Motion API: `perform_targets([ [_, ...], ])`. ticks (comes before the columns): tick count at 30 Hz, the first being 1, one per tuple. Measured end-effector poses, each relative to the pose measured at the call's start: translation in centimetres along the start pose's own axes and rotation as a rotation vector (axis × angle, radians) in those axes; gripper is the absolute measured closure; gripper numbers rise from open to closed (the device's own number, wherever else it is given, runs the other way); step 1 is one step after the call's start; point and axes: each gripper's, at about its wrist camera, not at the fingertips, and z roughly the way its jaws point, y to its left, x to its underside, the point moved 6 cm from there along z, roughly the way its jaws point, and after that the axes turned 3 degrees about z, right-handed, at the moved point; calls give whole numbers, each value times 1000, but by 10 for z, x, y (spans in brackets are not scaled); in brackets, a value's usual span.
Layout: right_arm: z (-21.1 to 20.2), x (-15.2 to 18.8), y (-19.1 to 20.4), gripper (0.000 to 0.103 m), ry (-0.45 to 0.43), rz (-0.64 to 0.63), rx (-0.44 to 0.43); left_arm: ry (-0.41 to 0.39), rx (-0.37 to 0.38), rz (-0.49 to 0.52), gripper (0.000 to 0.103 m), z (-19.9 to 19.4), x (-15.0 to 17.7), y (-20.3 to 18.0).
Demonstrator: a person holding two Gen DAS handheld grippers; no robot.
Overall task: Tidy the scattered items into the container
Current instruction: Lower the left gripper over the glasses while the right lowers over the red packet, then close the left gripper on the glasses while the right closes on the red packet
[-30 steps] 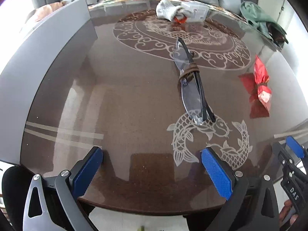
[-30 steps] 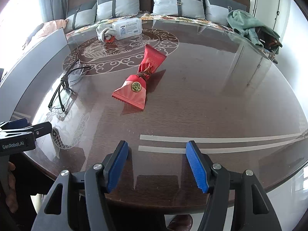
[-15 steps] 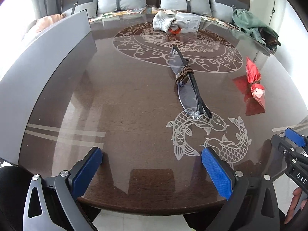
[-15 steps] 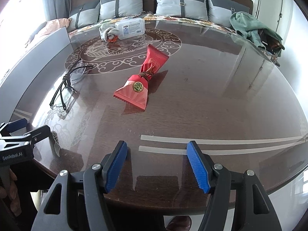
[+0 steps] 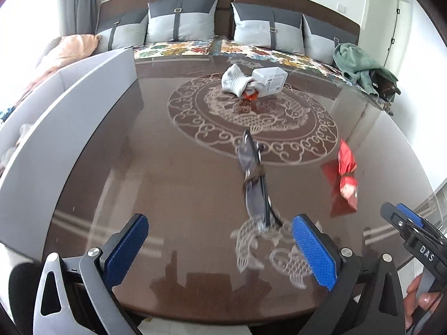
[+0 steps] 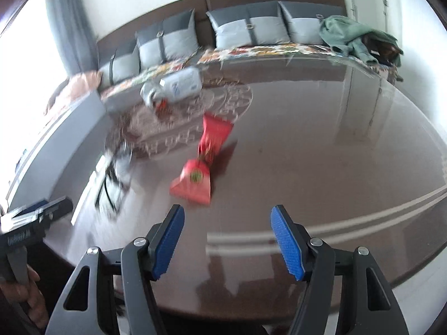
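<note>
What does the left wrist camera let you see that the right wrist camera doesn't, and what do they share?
Only the left wrist view shows the fish pattern inlaid in the table and the inside of the grey container, where something pale lies, too unclear to name.

Only the right wrist view shows the round seal on the red packet and the pale double stripe crossing the table's right side.

Both show the open left gripper and right gripper, the glasses, the glove beside the white box, the glossy table and the cushioned sofa.
</note>
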Motion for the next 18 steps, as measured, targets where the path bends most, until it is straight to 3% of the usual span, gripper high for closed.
perform_targets([
  [7,36,-38,23,37,39,4,-55,102,56,-6,0,42,-27,-13],
  [12,71,-45,23,37,106,38,-44,159,44,28,0,74,-38,-28],
  [18,91,-47,26,37,126,8,-11,233,11,49,0,105,-33,-39],
])
